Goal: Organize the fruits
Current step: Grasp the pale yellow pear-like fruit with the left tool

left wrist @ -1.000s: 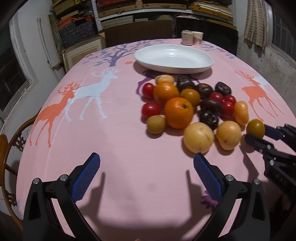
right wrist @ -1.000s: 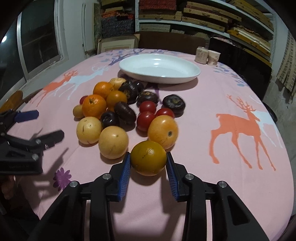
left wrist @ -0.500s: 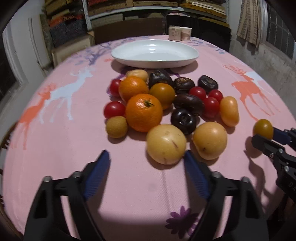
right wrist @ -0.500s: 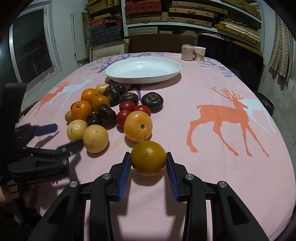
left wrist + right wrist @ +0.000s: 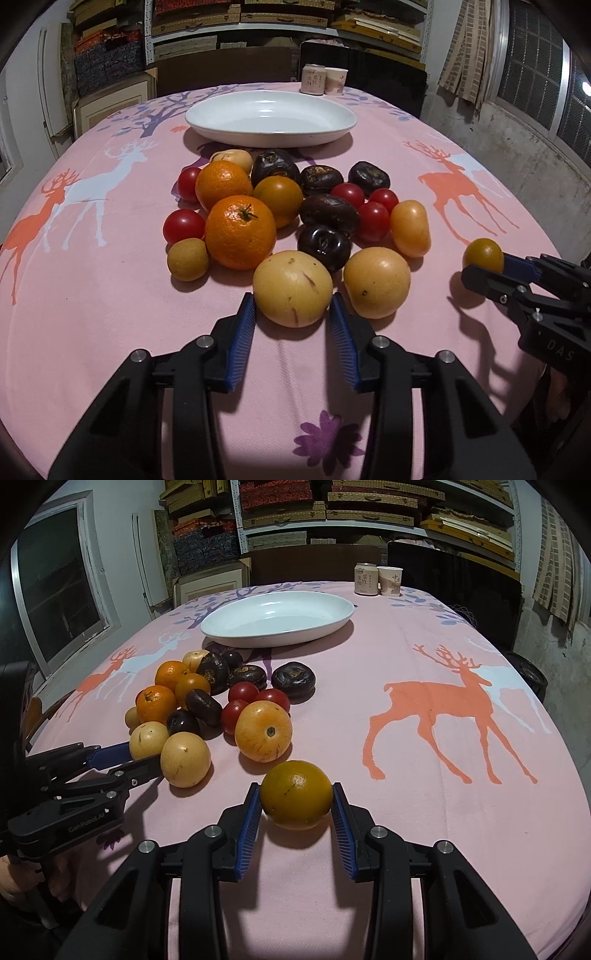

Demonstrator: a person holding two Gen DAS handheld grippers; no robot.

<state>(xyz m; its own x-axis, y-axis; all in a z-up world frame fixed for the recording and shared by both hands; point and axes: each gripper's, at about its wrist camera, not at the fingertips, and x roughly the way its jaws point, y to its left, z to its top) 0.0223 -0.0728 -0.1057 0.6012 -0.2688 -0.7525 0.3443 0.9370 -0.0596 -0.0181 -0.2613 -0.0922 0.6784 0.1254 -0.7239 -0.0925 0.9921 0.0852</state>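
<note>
Two fruits are already between jaws, and nothing has reached the white dish (image 5: 271,120) at the top centre of either view; it lies bare, so by my reading nearly all the sorting is left. In the left wrist view, from the left: the pink deer-print tablecloth (image 5: 92,295), then the heap of fruit (image 5: 288,206) at centre, oranges and cherry tomatoes on its left side, dark wrinkled fruits toward its right. At lower centre the left gripper (image 5: 291,317) has just been closing around the pale yellow fruit (image 5: 291,288) at the heap's near edge; its blue pads sit against the fruit's flanks, though how firmly they press I cannot tell. The fruit rests on the cloth. At the right edge the right gripper (image 5: 487,267) is clamped on a greenish-orange citrus (image 5: 482,254), apart from the heap. In the right wrist view that citrus sits at lower centre, its shadow falling on the cloth beneath it.
</note>
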